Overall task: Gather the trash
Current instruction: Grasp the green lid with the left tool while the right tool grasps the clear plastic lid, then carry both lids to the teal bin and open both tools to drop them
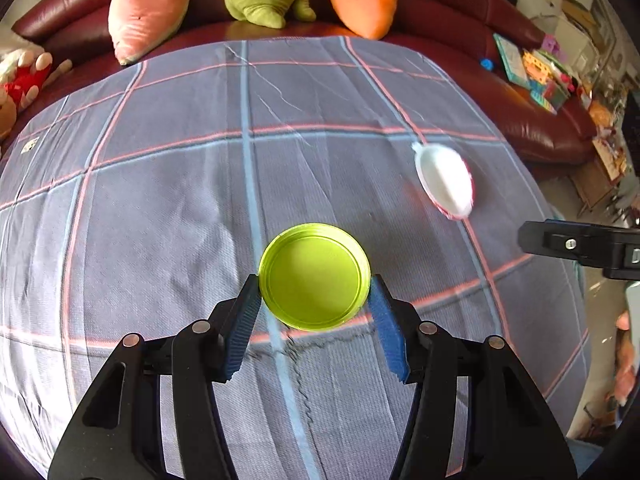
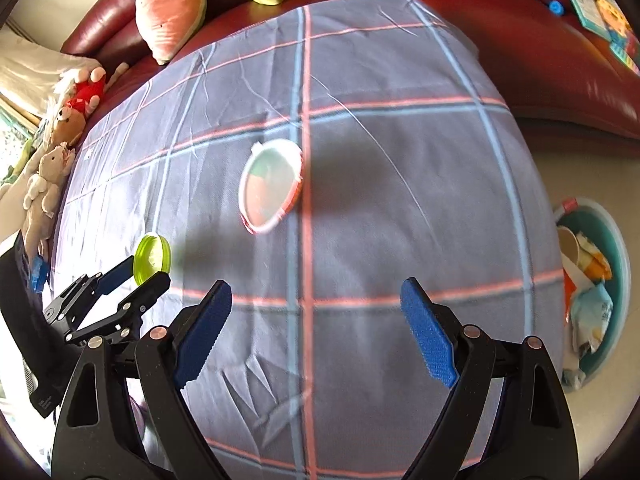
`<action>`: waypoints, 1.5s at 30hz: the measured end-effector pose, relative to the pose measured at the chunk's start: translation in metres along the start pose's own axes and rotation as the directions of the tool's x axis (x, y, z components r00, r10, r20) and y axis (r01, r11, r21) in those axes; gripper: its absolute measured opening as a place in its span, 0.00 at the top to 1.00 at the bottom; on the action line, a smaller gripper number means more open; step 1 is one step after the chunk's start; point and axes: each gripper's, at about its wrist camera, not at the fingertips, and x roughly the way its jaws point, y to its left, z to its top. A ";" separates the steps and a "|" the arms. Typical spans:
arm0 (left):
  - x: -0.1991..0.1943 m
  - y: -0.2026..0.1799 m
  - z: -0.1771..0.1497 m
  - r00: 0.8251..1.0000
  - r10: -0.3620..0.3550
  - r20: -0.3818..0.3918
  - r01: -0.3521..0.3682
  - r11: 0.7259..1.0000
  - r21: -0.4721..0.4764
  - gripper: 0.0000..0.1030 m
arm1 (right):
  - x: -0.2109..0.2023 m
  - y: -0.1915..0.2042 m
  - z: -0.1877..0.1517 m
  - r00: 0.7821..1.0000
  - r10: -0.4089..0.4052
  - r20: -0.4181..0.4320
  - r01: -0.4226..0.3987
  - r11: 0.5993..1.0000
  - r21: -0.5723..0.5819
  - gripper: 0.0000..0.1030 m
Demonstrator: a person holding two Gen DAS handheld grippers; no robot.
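Clamping green lid (image 1: pixel 314 276) between left gripper (image 1: pixel 315 286) pads for lifting binward. Spreading right gripper (image 2: pixel 316 292) wide, empty, facing white lid (image 2: pixel 271 185) at twelve o'clock.

Two lids, green (image 1: pixel 314 276) and white (image 1: pixel 444 180); three sofa cushions; one basin (image 2: pixel 614 240).

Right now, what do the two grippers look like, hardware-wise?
Both match: the left gripper and right gripper have glossy black plastic linkage arms with triangular cutouts, silver round pivot pins, and blue ribbed pads lining the jaws. No cables or sleeves visible.
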 end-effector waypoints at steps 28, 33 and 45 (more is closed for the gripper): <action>-0.009 -0.036 0.032 0.997 -0.070 0.020 0.070 0.997 0.019 0.45 | -0.008 -0.016 0.024 0.992 0.003 0.124 -0.001 1.000 -0.016 0.56; -0.012 -0.081 0.030 0.995 -0.101 0.015 0.100 0.992 0.080 0.45 | -0.041 -0.054 0.003 0.986 0.000 0.168 -0.006 0.999 0.033 0.56; -0.007 -0.218 0.017 0.984 -0.173 -0.037 0.176 0.941 0.290 0.45 | -0.124 -0.185 -0.062 0.957 -0.066 0.283 -0.003 0.972 0.235 0.56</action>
